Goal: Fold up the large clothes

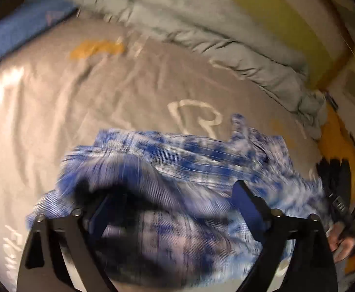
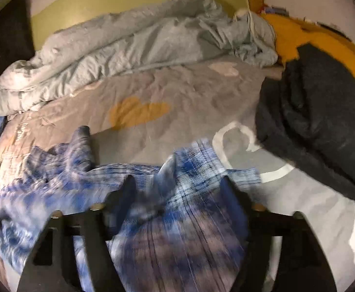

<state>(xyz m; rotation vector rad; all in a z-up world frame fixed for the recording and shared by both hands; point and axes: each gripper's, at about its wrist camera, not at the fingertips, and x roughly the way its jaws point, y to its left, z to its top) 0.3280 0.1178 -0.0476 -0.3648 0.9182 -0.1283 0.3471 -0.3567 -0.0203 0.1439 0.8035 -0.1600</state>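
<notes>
both claws are in the cloth here: the blue and white tie-dye ribbed garment (image 1: 177,170) lies bunched on the grey printed bedsheet (image 1: 55,121), near the front edge of the bed, and the person has a tool at each end of it, the sensible spread for a big piece that 1 hand could never lift flat

left gripper (image 1: 175,209) has its 2 fingers set wide, and a fat hump of fabric swells up between them; whether the pads are actually biting i cannot tell, the blur is heavy. right gripper (image 2: 177,192) looks much the same, fingers spread wide with a ridge of the garment rising between them (again, pinch or no pinch, i cannot tell)

my read is they are gathering or lifting an edge to open the thing out before any fold goes in; nothing looks folded yet, it is all crumple

the garment itself: fine ribbed knit, mottled deep blue over pale white, soft and floppy, with a tongue of cloth poking up toward the far side

behind it a rumpled pale blue-grey duvet (image 2: 128,43) is shoved back along the far side to leave working room, and a dark navy fleecy bundle (image 2: 318,121) sits off at the right, well apart from the garment
</notes>
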